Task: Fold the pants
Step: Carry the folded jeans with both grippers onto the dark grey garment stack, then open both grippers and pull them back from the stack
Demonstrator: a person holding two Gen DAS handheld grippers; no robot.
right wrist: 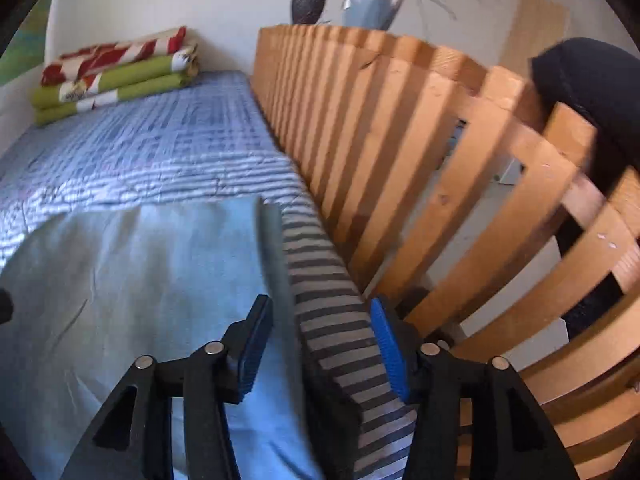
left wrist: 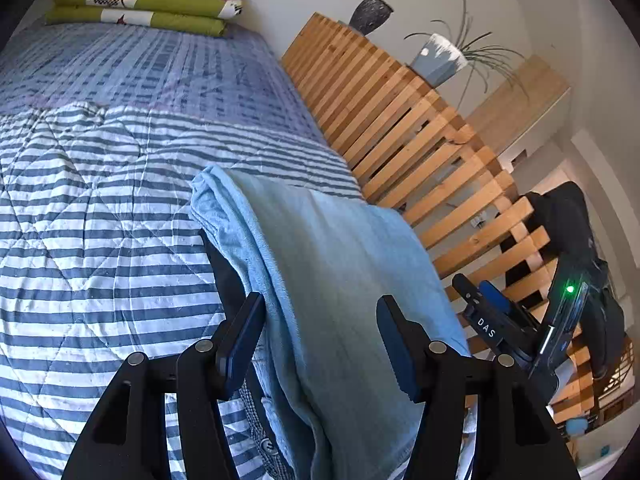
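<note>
Both jaws wide: left gripper (left wrist: pixel 320 344) astride pale blue pants (left wrist: pixel 336 264), right gripper (right wrist: pixel 320 344) over their edge on striped quilt (right wrist: pixel 336 312). Reckon I'm lining up for next fold, nr slatted rail (right wrist: pixel 400 140).

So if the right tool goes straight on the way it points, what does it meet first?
Most likely the striped quilt at the bed's edge. The open right tool straddles the edge of the light blue pants and that quilt, with the wooden slat rail just to its right. Depth is hard to judge here.

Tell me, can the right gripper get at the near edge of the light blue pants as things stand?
Probably yes: the right gripper is open over the pants edge, nothing between.
</note>
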